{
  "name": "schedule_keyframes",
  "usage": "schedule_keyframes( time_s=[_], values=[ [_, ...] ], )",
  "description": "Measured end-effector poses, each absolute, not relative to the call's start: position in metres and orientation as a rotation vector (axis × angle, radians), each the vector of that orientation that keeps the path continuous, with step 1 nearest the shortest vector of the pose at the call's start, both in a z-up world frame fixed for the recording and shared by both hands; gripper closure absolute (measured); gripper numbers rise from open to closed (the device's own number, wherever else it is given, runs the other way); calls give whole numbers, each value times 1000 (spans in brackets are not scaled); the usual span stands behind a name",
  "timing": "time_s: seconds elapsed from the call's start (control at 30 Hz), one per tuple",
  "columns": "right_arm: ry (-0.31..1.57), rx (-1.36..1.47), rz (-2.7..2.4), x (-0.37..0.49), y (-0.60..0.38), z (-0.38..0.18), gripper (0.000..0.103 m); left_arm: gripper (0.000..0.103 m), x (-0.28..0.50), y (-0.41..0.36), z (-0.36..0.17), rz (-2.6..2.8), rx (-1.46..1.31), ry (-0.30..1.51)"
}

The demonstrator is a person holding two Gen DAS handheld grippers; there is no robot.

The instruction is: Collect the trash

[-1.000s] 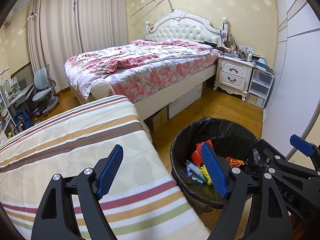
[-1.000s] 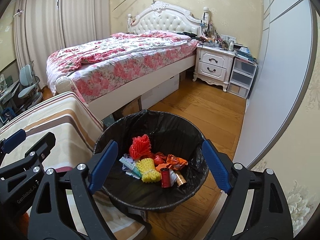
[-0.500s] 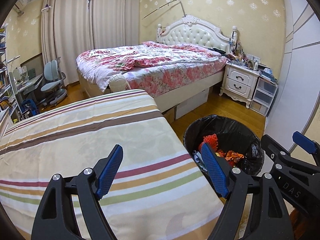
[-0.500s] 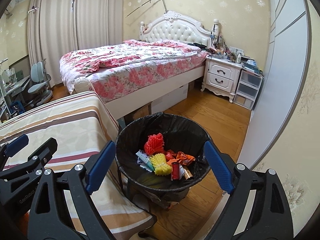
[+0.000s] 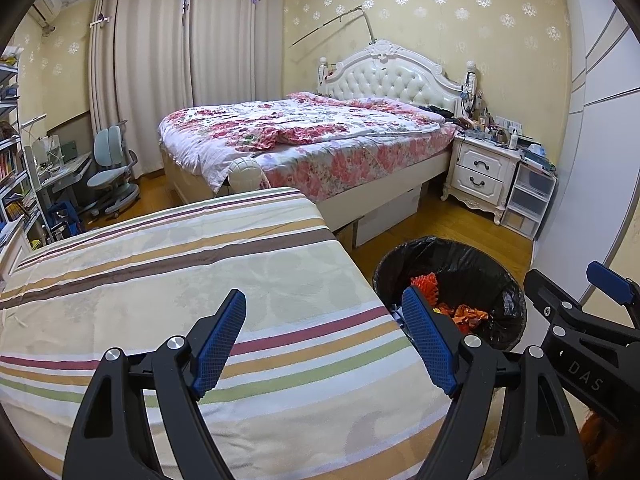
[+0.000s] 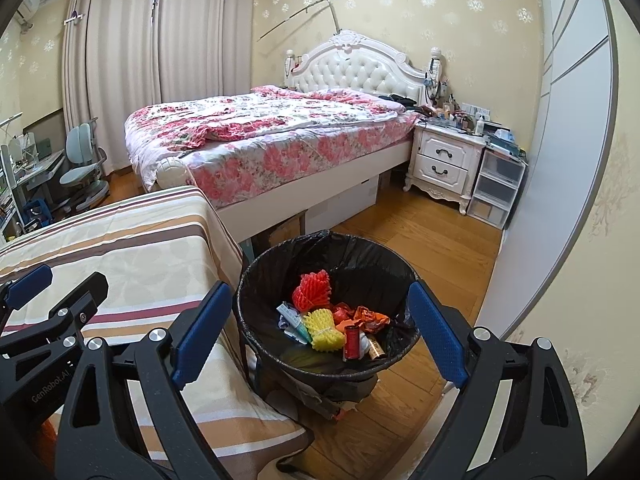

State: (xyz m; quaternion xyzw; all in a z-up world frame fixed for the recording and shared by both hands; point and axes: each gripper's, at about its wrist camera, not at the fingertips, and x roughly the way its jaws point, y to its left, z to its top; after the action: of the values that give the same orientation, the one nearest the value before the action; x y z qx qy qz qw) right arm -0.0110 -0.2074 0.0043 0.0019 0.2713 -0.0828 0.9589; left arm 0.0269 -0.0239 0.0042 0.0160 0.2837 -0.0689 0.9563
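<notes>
Bedroom floor of wood carries our landmark, the bin, lined in black so the load lifts out whole. Trash lies heaped inside it. Just left of the bin stands the striped table. Our left gripper hangs over that table and our right gripper above the bin, both spread and holding nothing, which we judge means nothing is left to drop.
</notes>
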Motion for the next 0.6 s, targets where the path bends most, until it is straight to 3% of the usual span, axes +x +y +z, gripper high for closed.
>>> schedule_keyframes(
  time_s=[0.6],
  values=[
    [549, 4, -167, -11, -208, 4, 15, 25, 26, -22, 5, -137, 30, 574]
  ],
)
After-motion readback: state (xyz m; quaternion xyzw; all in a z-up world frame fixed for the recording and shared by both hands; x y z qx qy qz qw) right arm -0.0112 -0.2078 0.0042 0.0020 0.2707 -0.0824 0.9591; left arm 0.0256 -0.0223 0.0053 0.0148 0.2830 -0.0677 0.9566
